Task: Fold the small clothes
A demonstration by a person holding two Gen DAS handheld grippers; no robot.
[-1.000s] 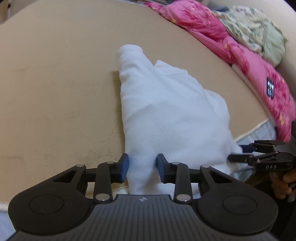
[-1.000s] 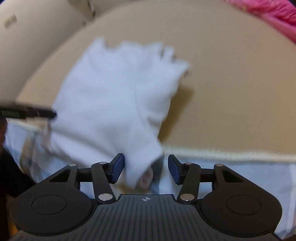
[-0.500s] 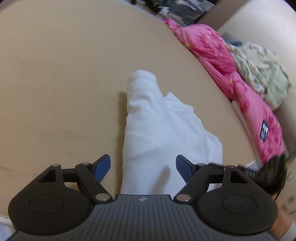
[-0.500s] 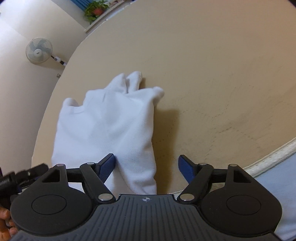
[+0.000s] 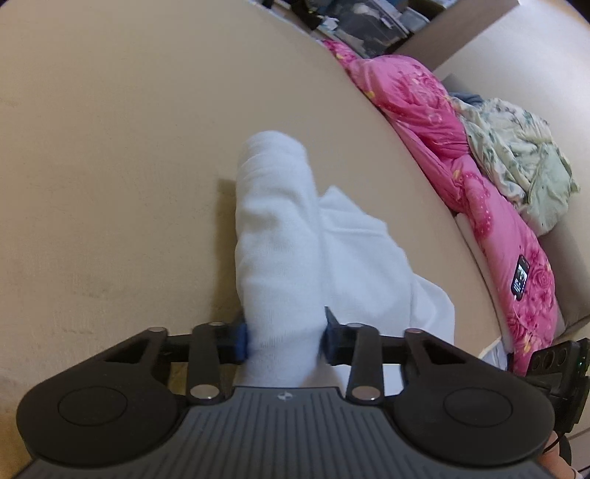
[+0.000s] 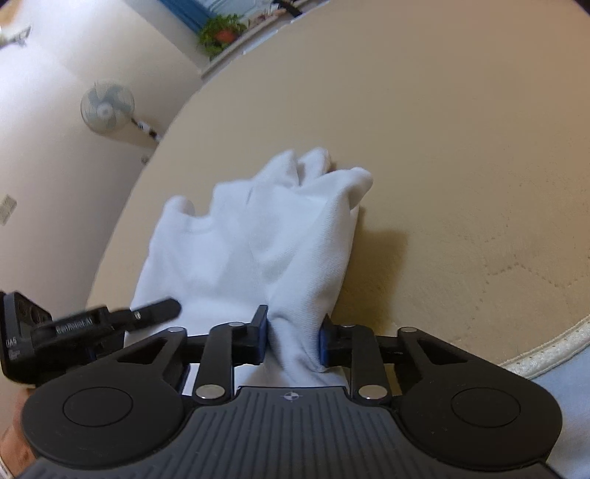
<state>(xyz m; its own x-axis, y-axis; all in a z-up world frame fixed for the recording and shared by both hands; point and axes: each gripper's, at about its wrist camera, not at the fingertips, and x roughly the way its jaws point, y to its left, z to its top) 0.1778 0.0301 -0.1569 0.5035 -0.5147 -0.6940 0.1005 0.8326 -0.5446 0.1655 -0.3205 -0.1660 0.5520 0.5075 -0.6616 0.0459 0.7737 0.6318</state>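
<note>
A small white garment (image 5: 295,239) lies crumpled on the beige mattress (image 5: 110,147), with a rolled fold running away from me. My left gripper (image 5: 285,341) has its jaws closing on the near end of that fold, and both blue pads touch the cloth. In the right wrist view the same garment (image 6: 250,239) shows several bunched peaks at its far end. My right gripper (image 6: 293,342) has its jaws closing around a pinched ridge of the near edge, pads against the cloth. The left gripper's black fingers (image 6: 158,307) reach onto the garment from the left.
A pink flowered quilt (image 5: 461,165) and a pale green flowered cloth (image 5: 516,147) are heaped along the mattress's right side. The mattress's corded edge (image 6: 545,350) runs at the near right. A wall fan (image 6: 107,107) and a potted plant (image 6: 221,33) stand beyond the far edge.
Half a second ago both grippers stood wide open over the garment's near edge. Now both have narrowed onto folds of the cloth and have moved closer and lower.
</note>
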